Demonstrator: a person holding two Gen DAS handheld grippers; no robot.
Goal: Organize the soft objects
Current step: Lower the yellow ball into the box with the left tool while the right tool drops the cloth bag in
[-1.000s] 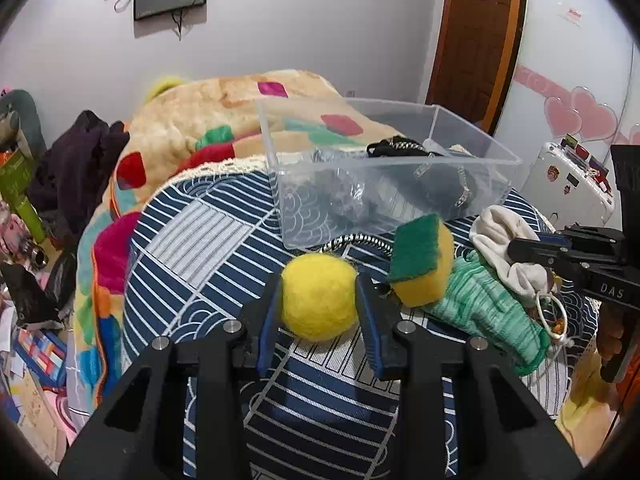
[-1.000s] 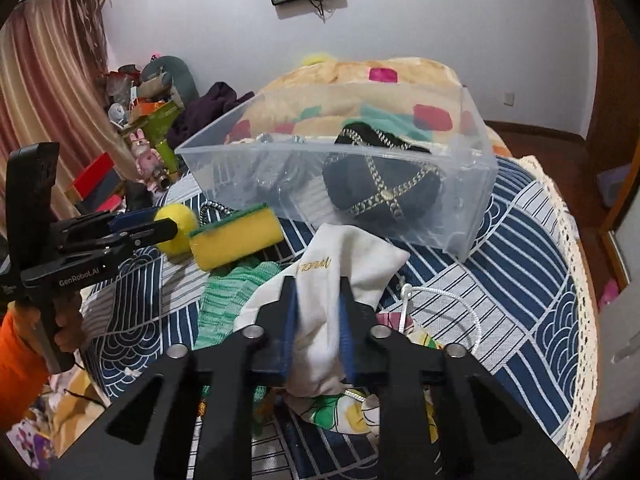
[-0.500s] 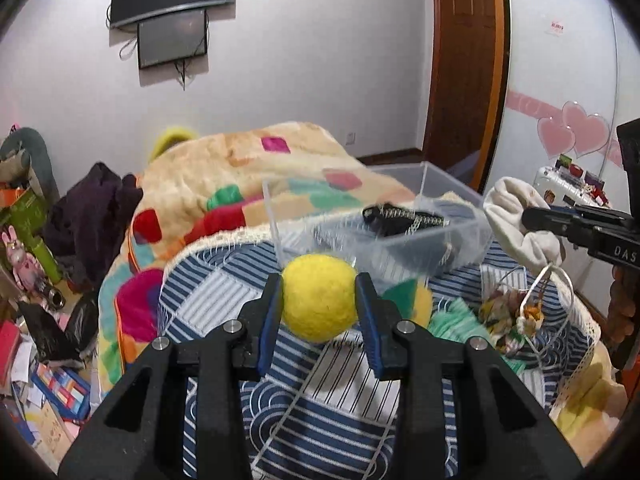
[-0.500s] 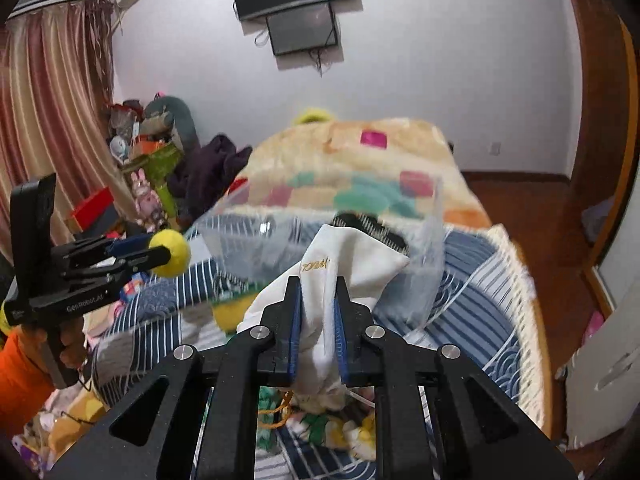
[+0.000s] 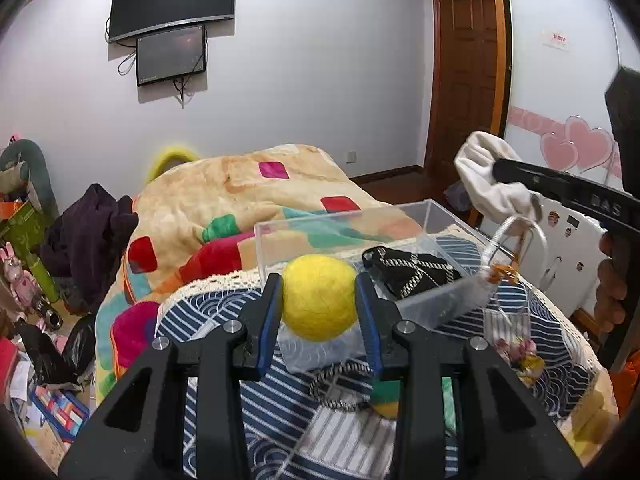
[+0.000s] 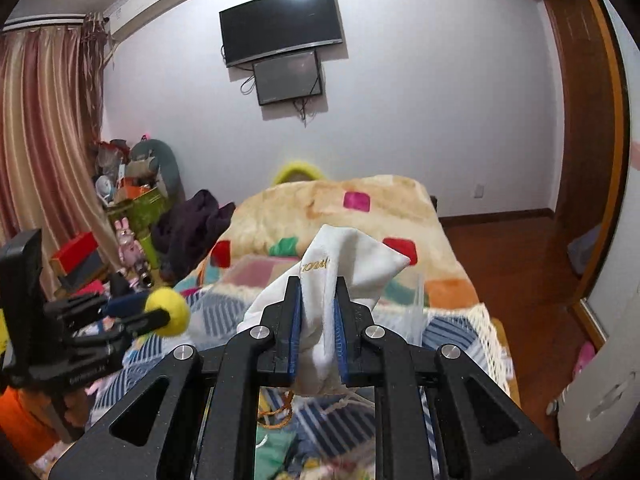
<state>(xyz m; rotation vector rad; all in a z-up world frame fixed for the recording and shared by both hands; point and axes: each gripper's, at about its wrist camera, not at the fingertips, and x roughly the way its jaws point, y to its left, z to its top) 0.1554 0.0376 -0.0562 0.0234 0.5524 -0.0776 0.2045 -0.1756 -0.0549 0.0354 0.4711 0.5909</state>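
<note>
Sock (image 6: 344, 264), white and limp with gold lettering near its cuff, hangs lengthwise, long axis vertical, pinched tight in the right gripper (image 6: 316, 312) above the bed. Left gripper (image 5: 319, 308) fingers clamp a fuzzy yellow ball (image 5: 319, 298) just before the clear bin (image 5: 416, 216) on the striped cover (image 5: 280, 412).

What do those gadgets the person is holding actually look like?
Each hand-held gripper, left and right, is matte black plastic: two angular fingers with blue pads, silver screws and triangular cut-outs. White lettering marks their sides. The person's sleeve is orange.
</note>
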